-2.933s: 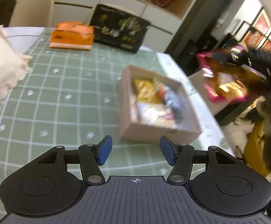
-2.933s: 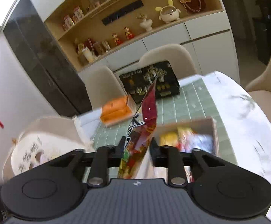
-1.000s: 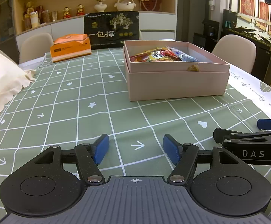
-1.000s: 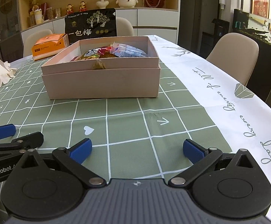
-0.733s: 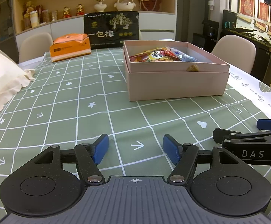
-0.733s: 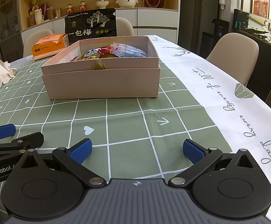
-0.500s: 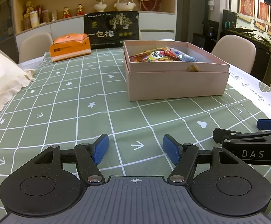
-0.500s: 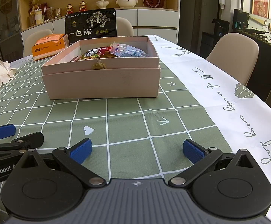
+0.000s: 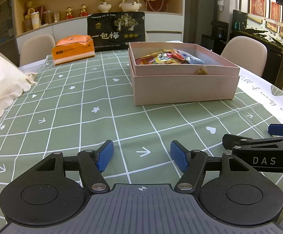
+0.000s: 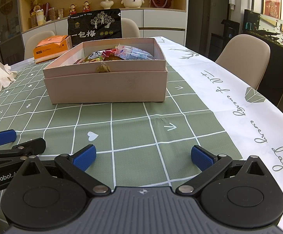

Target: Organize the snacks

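- Left gripper (image 9: 142, 154): jaws spread, nothing between the blue pads, positioned low over the green checked tablecloth (image 9: 67, 117).
- Right gripper (image 10: 143, 157): jaws spread wide, empty, just beside the left unit.
- Pink box (image 10: 106, 85): ahead of both grippers, well apart, open-topped.
- Snack packets (image 10: 122, 55): inside the box.

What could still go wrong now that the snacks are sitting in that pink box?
The snack packets are heaped near the rim of the pink box, so a lid might not sit flat, or a nudge could spill some. The left gripper and right gripper, both open and empty, rest side by side close together, so they could bump when next moved.
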`<state>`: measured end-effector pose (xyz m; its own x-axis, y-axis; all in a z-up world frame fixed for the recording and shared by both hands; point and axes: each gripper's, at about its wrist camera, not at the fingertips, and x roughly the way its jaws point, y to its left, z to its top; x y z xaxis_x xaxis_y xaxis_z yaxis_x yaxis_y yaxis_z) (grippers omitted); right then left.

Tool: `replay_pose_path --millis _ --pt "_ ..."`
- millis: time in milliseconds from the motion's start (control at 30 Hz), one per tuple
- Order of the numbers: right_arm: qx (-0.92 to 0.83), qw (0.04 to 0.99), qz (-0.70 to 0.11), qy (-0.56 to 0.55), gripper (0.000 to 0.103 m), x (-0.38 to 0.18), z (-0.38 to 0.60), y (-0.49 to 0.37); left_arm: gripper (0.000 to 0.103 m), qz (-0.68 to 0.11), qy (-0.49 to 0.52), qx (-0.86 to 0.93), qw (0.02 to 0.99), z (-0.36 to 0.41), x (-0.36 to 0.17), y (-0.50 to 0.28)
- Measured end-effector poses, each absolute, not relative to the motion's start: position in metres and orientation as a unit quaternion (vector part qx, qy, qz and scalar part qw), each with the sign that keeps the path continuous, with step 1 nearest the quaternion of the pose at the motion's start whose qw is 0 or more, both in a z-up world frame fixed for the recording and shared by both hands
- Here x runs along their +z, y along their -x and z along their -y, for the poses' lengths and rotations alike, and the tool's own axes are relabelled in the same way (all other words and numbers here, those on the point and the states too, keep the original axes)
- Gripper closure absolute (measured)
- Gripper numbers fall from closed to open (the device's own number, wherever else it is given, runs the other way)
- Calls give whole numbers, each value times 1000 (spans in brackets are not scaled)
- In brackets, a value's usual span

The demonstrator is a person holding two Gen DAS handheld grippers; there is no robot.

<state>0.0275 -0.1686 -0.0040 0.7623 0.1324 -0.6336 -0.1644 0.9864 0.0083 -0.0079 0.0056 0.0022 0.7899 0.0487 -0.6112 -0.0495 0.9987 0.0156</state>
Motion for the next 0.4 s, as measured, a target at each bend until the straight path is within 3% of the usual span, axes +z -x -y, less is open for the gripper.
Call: replay_pose_path --millis 400 --pt "79 938 -336 24 0 -4 169 -27 32 -323 0 25 946 -6 2 8"
